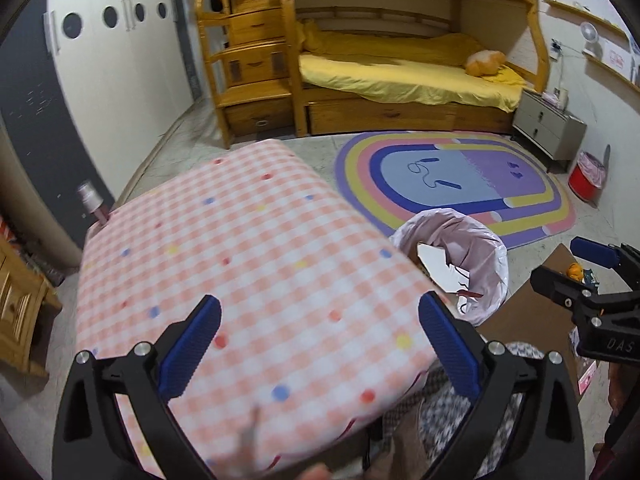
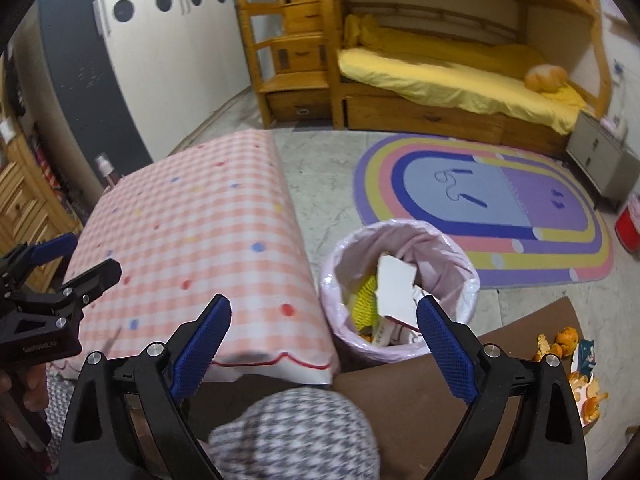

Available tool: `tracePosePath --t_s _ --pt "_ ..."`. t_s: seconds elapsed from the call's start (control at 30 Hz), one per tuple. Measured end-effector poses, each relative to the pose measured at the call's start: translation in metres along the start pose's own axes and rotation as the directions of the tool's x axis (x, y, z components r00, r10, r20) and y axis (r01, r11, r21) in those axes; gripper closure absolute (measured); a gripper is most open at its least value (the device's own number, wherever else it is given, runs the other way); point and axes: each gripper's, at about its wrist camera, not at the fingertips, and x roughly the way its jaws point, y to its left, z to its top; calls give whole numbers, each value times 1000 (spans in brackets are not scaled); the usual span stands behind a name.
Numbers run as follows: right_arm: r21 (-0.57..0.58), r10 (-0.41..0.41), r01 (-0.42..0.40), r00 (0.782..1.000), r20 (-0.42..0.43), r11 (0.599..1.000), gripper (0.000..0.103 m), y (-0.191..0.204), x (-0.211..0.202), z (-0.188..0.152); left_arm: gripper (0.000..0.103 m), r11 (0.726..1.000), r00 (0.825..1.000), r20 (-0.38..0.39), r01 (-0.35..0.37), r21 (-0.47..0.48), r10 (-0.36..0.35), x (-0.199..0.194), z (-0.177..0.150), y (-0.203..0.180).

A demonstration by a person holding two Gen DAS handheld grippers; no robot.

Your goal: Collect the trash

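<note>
A bin lined with a pale pink bag stands on the floor beside the checked table; it also shows in the left wrist view. Inside lie a white paper and yellow scraps. Orange peels and a wrapper lie on a brown surface at the right; the peels also show in the left wrist view. My left gripper is open and empty above the table. My right gripper is open and empty above the bin's near side.
A table with a pink checked cloth fills the left. A rainbow rug lies on the floor before a wooden bunk bed. A red bin stands by a grey nightstand. White wardrobes stand at the left.
</note>
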Motion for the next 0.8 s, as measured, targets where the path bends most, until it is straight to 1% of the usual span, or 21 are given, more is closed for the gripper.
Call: tracePosePath --t_s 0.07,0.13,0.17,0.27,0.43,0.63,0.8 --pt "-14 12 -12 1000 21 1000 10 16 -13 3 7 999 1000 -4 -27 -26 27 -17 -8 15" --pt "-20 35 -35 999 40 999 9 32 -28 6 7 995 997 -14 -80 -51 80 -32 -16 28" --pt "-28 49 -48 998 47 998 9 40 -35 7 7 991 992 -25 -123 -60 121 -41 -22 35" --pt "-87 80 -75 995 55 993 9 66 -52 9 7 978 982 -40 -188 -91 185 -61 -35 52" --pt "-203 95 -82 994 55 976 9 107 -72 1 7 956 971 -47 -238 -172 233 -93 -58 81" --pt "-243 117 -96 990 74 965 9 129 -89 -6 7 931 962 -65 -275 -239 267 -118 -81 102" --pt "-253 125 -100 989 81 962 9 135 -94 -9 7 920 957 -77 -290 -263 280 -124 -88 108"
